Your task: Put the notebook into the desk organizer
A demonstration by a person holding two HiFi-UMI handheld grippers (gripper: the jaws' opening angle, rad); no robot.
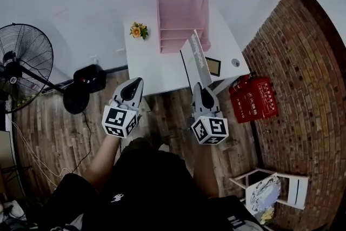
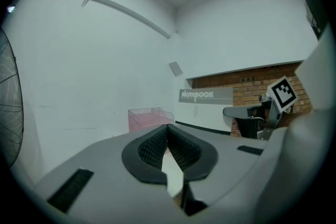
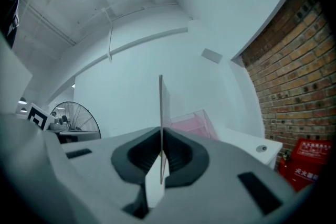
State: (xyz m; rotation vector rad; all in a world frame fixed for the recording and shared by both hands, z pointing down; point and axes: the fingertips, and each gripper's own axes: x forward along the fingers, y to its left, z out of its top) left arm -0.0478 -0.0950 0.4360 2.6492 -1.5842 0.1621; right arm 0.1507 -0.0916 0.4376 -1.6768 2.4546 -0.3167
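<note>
Gripping notebook (image 1: 195, 59) edge in right claw (image 1: 201, 87), left claw (image 1: 137, 81) closed empty, desk organizer (image 1: 181, 13) apart ahead

The only word I can read is "NOTEBOOK", in pale capitals on the grey cover of the notebook (image 2: 205, 95), seen in my left gripper view. In the head view the same lettering runs along the cover, too small to read. The red box (image 1: 254, 97) on the floor by the brick wall bears white characters I cannot make out. Black-and-white square markers cover the left cube (image 1: 120, 120) on my left hand-held gripper (image 1: 135, 84) and the right cube (image 1: 210, 130) on my right hand-held gripper (image 1: 201, 85).
</note>
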